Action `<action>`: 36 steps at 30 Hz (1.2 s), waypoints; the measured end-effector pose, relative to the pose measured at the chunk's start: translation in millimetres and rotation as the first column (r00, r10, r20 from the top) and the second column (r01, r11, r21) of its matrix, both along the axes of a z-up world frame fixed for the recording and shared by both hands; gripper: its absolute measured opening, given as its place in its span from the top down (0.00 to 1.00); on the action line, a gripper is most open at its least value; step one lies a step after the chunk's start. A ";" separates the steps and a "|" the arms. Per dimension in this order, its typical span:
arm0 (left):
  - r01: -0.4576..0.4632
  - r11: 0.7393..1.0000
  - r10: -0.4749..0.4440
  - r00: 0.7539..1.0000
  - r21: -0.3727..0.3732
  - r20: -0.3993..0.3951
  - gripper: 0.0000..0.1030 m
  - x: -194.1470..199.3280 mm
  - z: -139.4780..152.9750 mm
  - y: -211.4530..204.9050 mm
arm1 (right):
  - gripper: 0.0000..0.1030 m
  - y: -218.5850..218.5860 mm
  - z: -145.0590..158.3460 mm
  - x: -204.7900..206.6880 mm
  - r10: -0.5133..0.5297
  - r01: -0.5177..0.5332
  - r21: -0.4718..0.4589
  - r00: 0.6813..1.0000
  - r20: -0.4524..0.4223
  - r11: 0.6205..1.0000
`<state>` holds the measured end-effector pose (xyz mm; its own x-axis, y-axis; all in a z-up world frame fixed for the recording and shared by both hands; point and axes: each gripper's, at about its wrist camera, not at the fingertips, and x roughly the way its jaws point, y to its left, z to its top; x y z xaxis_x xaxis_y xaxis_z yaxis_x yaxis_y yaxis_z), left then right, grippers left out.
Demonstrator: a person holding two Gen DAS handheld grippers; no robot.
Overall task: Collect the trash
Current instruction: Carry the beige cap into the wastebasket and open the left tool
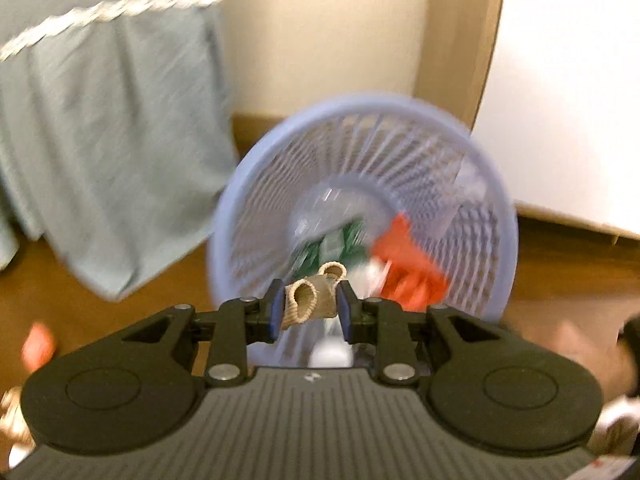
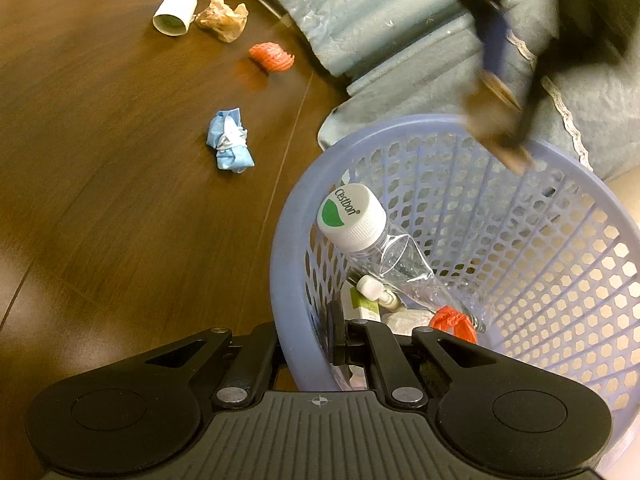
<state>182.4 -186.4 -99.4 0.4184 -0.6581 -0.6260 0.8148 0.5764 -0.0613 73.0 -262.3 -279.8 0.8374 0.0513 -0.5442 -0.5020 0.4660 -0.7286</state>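
With its jaws clamped on the crushed tan cardboard tube point(image 1: 310, 298), the left gripper point(image 1: 307, 307) should move over the round lilac plastic basket point(image 2: 520, 264) before letting go (the right gripper point(image 2: 341, 340), jaws together, pinches its rim).

You've got a glossy dark wood floor point(image 2: 120, 200), v. reflective. Basket point(image 2: 540, 280) is smooth lilac plastic w/ perforated walls. Inside: clear crinkled plastic bottle point(image 2: 404, 264), ribbed white cap. Left gripper point(image 1: 311, 308) holds a ribbed tan knit fabric piece point(image 1: 310, 300); gripper bodies matt black plastic, metal rivets. Far left: crumpled brown paper point(image 2: 224, 18), blue nonwoven mask point(image 2: 231, 146). Teal cloth point(image 1: 112, 140) looks soft, matt.
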 end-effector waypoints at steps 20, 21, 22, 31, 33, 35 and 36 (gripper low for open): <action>-0.207 0.959 0.217 0.976 0.194 -0.033 0.46 -6.0 -71.4 87.8 | 0.98 -1.2 6.1 0.2 -0.011 0.011 0.019 1.000 -0.001 1.000; -0.209 0.955 0.218 0.976 0.210 -0.024 0.46 -8.0 -74.0 94.1 | 0.98 -1.9 6.2 -0.5 -0.010 0.010 0.017 1.000 -0.001 1.000; -0.208 0.952 0.216 0.976 0.226 -0.010 0.46 -7.7 -77.7 97.2 | 0.98 -2.0 6.2 -0.8 -0.009 0.009 0.015 1.000 -0.001 1.000; -0.103 0.946 0.086 0.994 0.306 0.069 0.46 -2.2 -98.8 88.2 | 0.98 -0.5 3.4 0.8 0.000 0.000 0.004 1.000 -0.003 1.000; -0.089 0.945 0.069 0.995 0.314 0.074 0.46 2.9 -102.6 83.7 | 0.98 -0.4 3.3 1.1 0.000 0.000 0.004 1.000 -0.004 1.000; -0.080 0.943 0.058 0.995 0.322 0.077 0.46 7.8 -106.0 80.0 | 0.98 -0.5 3.3 1.1 0.000 0.000 0.003 1.000 -0.003 1.000; -0.076 0.942 0.053 0.996 0.327 0.078 0.46 11.0 -108.2 78.3 | 0.98 -0.5 3.3 1.1 0.000 0.000 0.003 1.000 -0.003 1.000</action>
